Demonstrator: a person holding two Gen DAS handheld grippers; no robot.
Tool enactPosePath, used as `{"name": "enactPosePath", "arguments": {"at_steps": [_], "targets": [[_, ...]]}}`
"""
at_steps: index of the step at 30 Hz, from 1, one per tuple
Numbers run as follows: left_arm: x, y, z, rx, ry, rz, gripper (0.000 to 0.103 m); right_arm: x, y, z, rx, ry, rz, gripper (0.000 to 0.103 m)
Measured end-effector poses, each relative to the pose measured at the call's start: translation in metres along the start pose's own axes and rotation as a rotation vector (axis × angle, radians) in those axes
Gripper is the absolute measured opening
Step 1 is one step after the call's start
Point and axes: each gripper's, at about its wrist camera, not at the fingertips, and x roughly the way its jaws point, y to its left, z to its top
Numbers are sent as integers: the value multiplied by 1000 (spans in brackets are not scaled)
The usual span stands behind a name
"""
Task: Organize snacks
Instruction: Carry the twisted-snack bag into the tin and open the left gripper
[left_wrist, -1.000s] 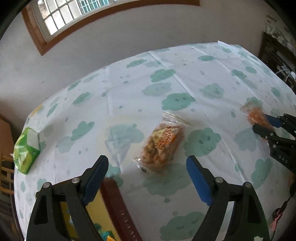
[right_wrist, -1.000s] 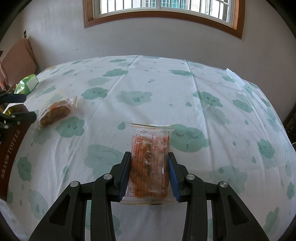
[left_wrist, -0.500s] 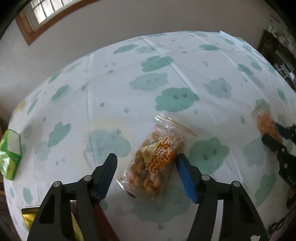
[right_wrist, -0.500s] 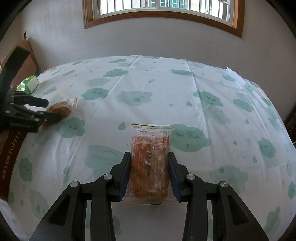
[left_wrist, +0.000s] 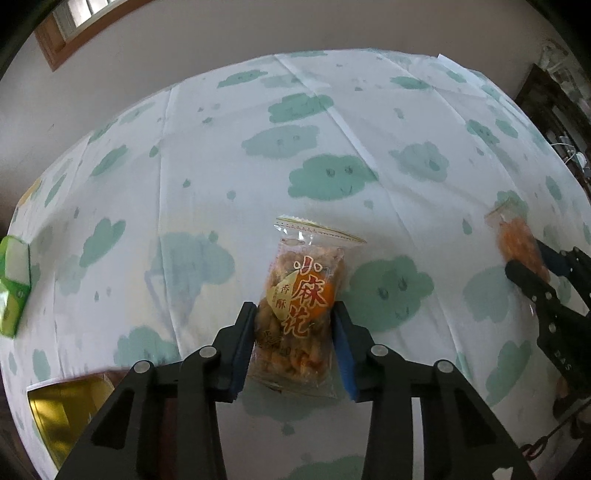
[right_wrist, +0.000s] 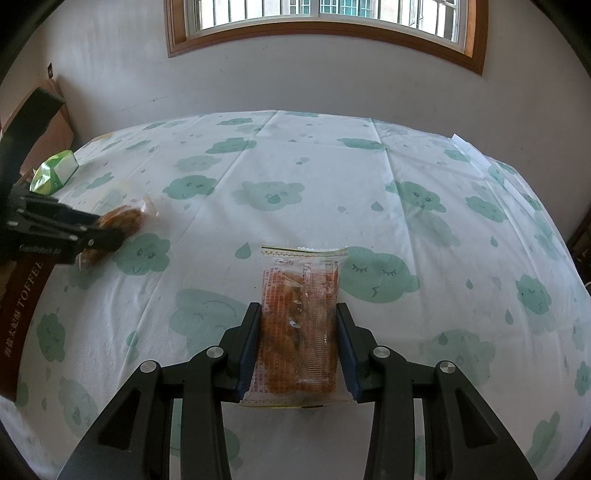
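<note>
My left gripper (left_wrist: 295, 314) is shut on a clear packet of fried twists with red Chinese lettering (left_wrist: 301, 310) that rests on the cloud-print tablecloth (left_wrist: 332, 122). My right gripper (right_wrist: 299, 317) is shut on a second clear packet of orange snacks (right_wrist: 299, 325), printed back side up, also on the cloth. Each gripper shows in the other view: the right gripper (left_wrist: 532, 266) at the far right with its packet (left_wrist: 515, 240), the left gripper (right_wrist: 107, 229) at the far left with its packet (right_wrist: 120, 219).
A green snack packet (right_wrist: 55, 171) (left_wrist: 13, 288) lies near the table's left edge. A dark brown toffee box (right_wrist: 22, 295) with a gold inner lining (left_wrist: 62, 413) sits at the near left. Dark furniture (left_wrist: 554, 103) stands beyond the right edge.
My left gripper moved forward over the twist packet and closed from wide open onto its sides. My right gripper stayed shut on its packet without moving.
</note>
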Motion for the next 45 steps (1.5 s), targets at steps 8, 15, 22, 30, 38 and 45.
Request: {"name": "enactPosePath", "arguments": {"at_steps": [8, 15, 22, 30, 38, 45], "targets": [[-9, -3, -22, -41, 70, 8, 36, 0, 0, 0, -1, 0, 2, 40], [-23, -12, -45, -87, 79, -19, 36, 1, 0, 0, -3, 0, 3, 40], [-40, -23, -60, -103, 52, -29, 36, 1, 0, 0, -4, 0, 4, 40], [-69, -26, -75, -127, -11, -3, 36, 0, -1, 0, -5, 0, 6, 40], [-100, -4, -91, -196, -67, 28, 36, 0, -2, 0, -6, 0, 8, 40], [-138, 41, -112, -279, -124, 78, 36, 0, -2, 0, -8, 0, 10, 40]]}}
